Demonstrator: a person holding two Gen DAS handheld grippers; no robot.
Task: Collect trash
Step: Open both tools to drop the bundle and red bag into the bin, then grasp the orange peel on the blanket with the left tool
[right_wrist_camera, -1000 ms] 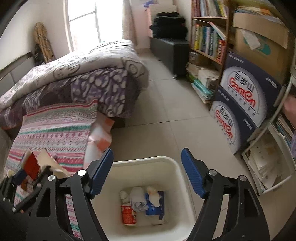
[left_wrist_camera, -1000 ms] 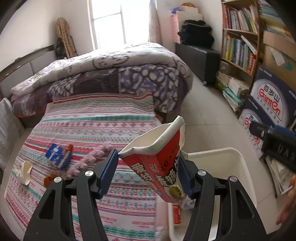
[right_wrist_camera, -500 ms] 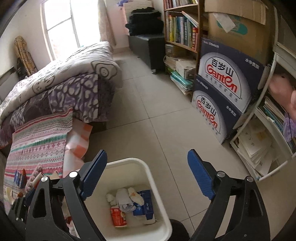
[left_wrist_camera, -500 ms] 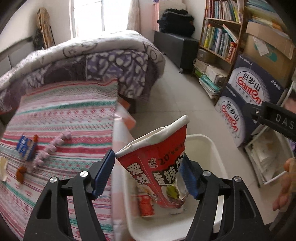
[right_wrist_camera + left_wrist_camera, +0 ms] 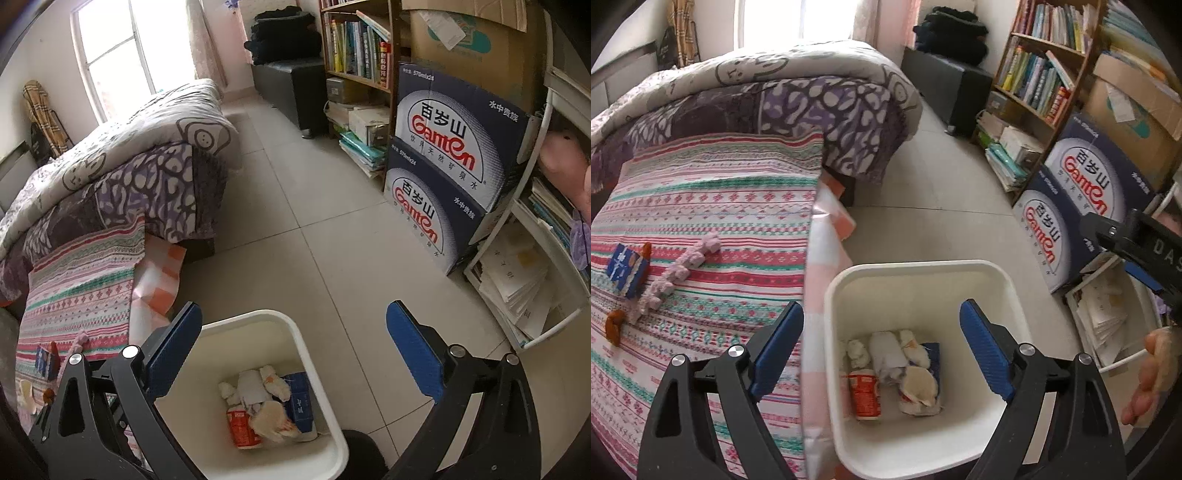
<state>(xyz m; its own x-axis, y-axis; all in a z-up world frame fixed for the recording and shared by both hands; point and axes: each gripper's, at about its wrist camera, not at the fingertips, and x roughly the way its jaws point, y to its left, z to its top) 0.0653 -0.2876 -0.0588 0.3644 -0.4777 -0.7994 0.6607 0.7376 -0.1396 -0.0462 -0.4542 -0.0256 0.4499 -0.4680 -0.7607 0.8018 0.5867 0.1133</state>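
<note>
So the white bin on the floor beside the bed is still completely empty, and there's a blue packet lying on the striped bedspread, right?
Not quite: the white bin is not empty. The left wrist view shows a red can, crumpled tissues and a snack bag at its bottom. The rest holds: it stands on the floor beside the bed, and a blue packet lies on the striped bedspread.

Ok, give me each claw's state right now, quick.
Left claw: opening, nothing between the jaws.
Right claw: opening, nothing between the jaws.

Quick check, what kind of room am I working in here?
A bedroom, most likely: a bed with a folded quilt, a bookshelf along the wall, and a white trash bin on the tiled floor.
</note>
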